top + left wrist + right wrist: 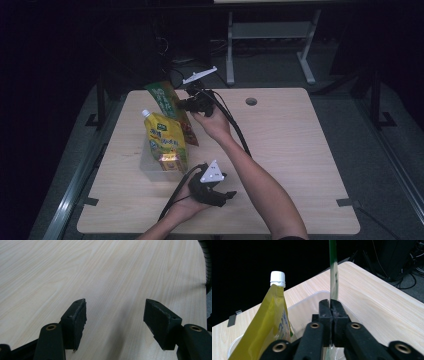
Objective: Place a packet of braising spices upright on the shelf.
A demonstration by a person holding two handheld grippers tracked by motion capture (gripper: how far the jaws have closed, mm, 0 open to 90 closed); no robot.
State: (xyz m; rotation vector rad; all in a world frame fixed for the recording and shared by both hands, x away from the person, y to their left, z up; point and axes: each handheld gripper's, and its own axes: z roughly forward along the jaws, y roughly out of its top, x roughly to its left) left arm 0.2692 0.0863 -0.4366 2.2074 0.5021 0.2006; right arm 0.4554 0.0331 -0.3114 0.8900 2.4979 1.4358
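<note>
Green foil-like packet (172, 107) is hanging edge-on in the right gripper (330, 305), jaws pressed together on its thin flat body, over the clear plastic tub (150, 162) at the table's left-centre. In the right gripper view the packet (333, 277) is showing as a narrow green strip rising straight up from the pads, so it's looking light, thin and floppy; prob. slippery too (glossy film). Best hold, I'd judge, is where it's being pinched now, on a flat panel near an edge or seam, not on any bulging middle where film could slide or crumple.

Just beside it, the yellow spouted pouch (165, 137) w/ white cap (277, 278) is standing in the tub (312, 302), leaning a bit; soft-sided, looking fuller and heavier, neck under the cap being the stiffest spot.

Left gripper (212, 192) is resting low over the table (75, 270) near the front edge, jaws spread w/ nothing between them.
</note>
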